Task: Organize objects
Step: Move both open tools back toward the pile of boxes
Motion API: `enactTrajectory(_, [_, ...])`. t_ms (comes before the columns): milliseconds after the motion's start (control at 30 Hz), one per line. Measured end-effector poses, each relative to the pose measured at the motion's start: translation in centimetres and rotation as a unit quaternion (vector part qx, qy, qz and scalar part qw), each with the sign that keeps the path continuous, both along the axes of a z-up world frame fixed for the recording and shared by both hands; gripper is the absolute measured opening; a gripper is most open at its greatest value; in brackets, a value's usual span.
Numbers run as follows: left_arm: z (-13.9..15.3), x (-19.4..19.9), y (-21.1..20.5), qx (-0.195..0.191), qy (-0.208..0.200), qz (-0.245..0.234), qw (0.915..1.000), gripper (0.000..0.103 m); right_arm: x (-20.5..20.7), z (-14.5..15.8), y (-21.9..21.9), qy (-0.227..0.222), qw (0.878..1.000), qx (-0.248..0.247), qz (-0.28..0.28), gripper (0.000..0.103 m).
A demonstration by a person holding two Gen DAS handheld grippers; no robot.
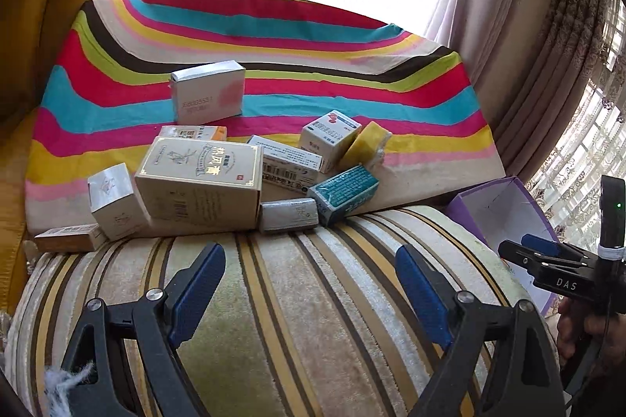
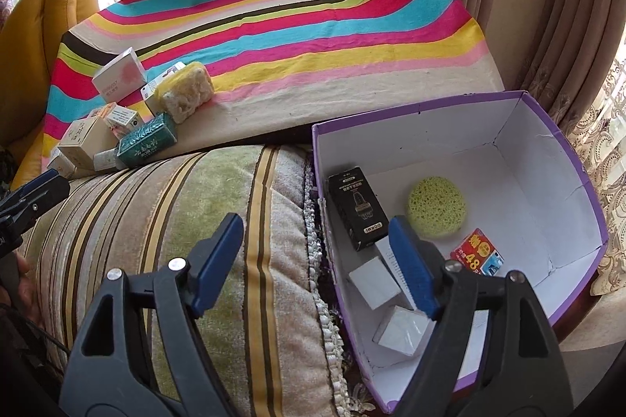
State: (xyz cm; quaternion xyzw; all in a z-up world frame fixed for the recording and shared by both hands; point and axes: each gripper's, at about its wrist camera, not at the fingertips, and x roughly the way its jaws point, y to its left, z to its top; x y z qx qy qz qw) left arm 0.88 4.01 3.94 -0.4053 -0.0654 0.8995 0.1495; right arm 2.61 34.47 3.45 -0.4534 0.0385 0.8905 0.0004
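- Along the near edge of the striped cloth, toward its left corner, lies a heap of small boxes, with a teal box and a yellow sponge at its right end
- A white box stands just behind the heap, further in on the cloth
- The left gripper hovers over the striped cushion with its fingers spread wide and nothing between them; the heap lies ahead of the fingertips, well apart, mostly toward the left finger
- The purple box sits at the right end of the cushion, just beside the cloth's near right corner, open at the top
- Inside it are a black box, a round green sponge, a red packet and two white boxes
- The right gripper is parted and holds nothing; no earlier view is given to compare. Its right finger hangs above the purple box's left part, over the white boxes, and its left finger over the cushion, so the box's left wall falls between them
- In the left wrist view the right gripper shows at the purple box's near edge, held by a hand
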Motion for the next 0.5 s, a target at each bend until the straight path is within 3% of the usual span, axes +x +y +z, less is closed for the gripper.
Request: enactTrajectory(500, [-1.0, 0.8, -9.9, 0.0, -0.037, 0.096, 0.9947, 0.09, -1.8, -0.2, -4.0, -0.01, 0.999, 0.006, 0.047, 0.082])
